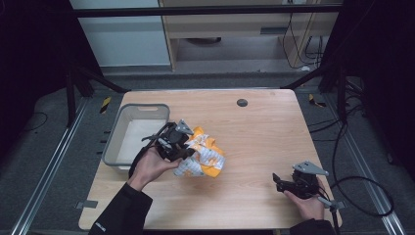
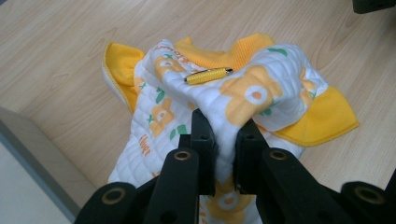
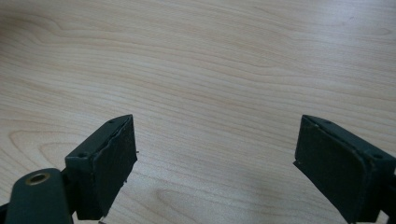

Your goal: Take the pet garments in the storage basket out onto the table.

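Grey plastic marks my landmark: the bin [image 1: 138,133] sits at the left edge of the table [image 1: 254,147], and everything I steer is placed against it. Just to the right of the bin, touching its near right corner in the high view, my left gripper [image 1: 188,152] has its jaws clamped narrow on a fold of the quilted cloth [image 1: 203,155], white with an orange print and a yellow backing. In the left gripper view the cloth [image 2: 224,98] bunches up straight ahead of the jaws and spreads away from them, its bulk lying on the side away from the bin, whose grey wall [image 2: 42,158] shows at the lower left. A small yellow ribbed pin [image 2: 208,75] lies across the top fold, loose as far as I can tell.

Far to the right of the bin, near the table's front right corner, my right gripper [image 1: 277,180] rests with its jaws wide over bare wood [image 3: 215,93], holding nothing.

I judge the left hand is the one to carry the cloth leftward over the bin rim; that pin could slide off.
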Demonstrator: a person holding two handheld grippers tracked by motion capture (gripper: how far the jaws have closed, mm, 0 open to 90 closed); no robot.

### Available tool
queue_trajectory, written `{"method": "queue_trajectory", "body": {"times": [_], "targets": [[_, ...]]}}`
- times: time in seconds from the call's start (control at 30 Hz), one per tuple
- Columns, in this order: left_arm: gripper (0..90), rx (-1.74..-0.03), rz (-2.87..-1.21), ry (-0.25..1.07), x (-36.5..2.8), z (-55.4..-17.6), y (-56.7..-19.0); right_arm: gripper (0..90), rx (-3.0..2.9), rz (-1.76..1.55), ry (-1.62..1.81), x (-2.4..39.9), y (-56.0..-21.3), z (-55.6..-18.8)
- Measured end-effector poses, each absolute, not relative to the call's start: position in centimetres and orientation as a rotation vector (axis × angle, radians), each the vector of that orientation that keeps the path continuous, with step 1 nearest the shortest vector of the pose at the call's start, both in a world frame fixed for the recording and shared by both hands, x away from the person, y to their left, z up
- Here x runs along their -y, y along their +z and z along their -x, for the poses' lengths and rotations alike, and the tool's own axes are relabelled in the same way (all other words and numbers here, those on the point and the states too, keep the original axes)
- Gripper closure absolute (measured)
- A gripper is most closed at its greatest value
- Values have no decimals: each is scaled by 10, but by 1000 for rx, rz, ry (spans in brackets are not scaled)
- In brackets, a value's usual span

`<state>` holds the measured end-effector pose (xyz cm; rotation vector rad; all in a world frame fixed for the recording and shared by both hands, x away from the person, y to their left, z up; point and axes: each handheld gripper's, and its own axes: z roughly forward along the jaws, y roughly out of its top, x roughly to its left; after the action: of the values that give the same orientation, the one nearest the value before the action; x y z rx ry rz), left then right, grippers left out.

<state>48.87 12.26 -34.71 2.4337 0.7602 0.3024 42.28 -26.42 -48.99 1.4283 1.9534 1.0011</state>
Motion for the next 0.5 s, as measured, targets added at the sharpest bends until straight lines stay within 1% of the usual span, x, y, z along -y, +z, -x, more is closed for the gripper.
{"method": "queue_trajectory", "body": {"times": [0.5], "targets": [[812, -716, -2500, 270, -94, -493, -376, 124, -1954, -1419, 998, 264, -490, -423]]}}
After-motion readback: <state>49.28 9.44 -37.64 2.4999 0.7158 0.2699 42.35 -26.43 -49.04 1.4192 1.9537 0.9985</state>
